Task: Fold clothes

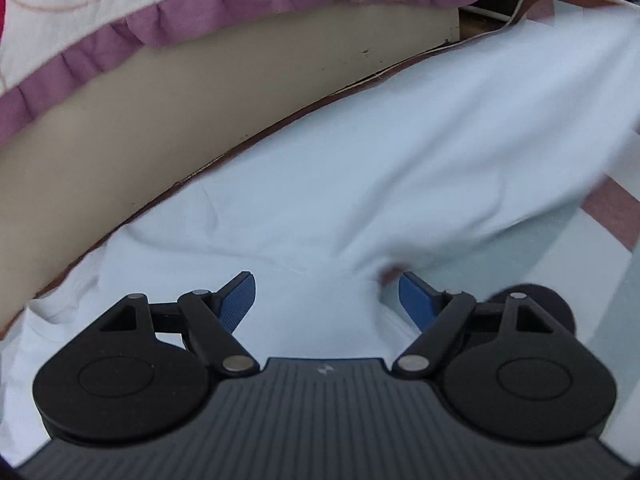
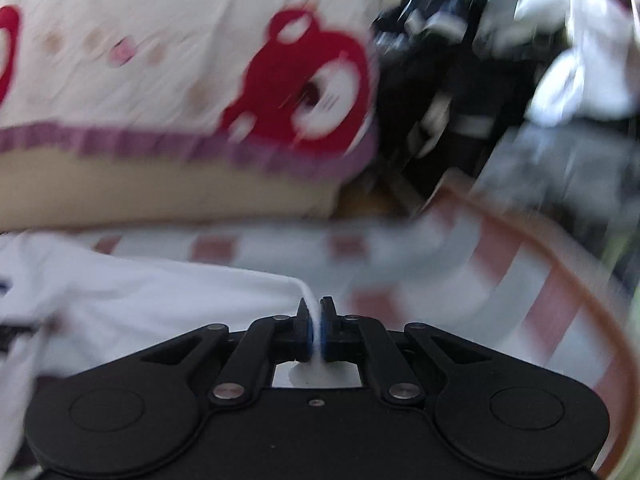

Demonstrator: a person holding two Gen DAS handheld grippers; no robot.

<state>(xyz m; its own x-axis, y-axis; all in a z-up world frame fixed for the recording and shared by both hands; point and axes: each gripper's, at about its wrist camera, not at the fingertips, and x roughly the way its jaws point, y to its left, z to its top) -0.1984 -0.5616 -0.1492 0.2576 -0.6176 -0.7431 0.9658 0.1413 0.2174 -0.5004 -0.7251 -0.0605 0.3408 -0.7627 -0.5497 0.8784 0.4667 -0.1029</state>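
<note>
White cotton garment [image 1: 360, 168] lay spread over a red-and-white striped mat [image 2: 520, 280], no readable writing showing on anything. Behind it ran a tan bed side [image 1: 140, 140] under a white quilt with red bear prints and a purple ruffle [image 2: 200, 60]. Left gripper [image 1: 327, 298] hovered above the cloth, fingers wide and empty. Right gripper [image 2: 316, 328] had fingers narrow, pinching the garment's edge; beyond, blurred dark clutter [image 2: 460, 80].

Ahead of the left gripper [image 1: 327, 300], a white garment [image 1: 360, 184] of soft, matt cloth lies creased. The gripper is matt black plastic with ribbed blue pads [image 1: 236, 304] and shiny metal pins. Beyond it, the quilt [image 1: 100, 12] is stitched cloth with a purple frill.
</note>
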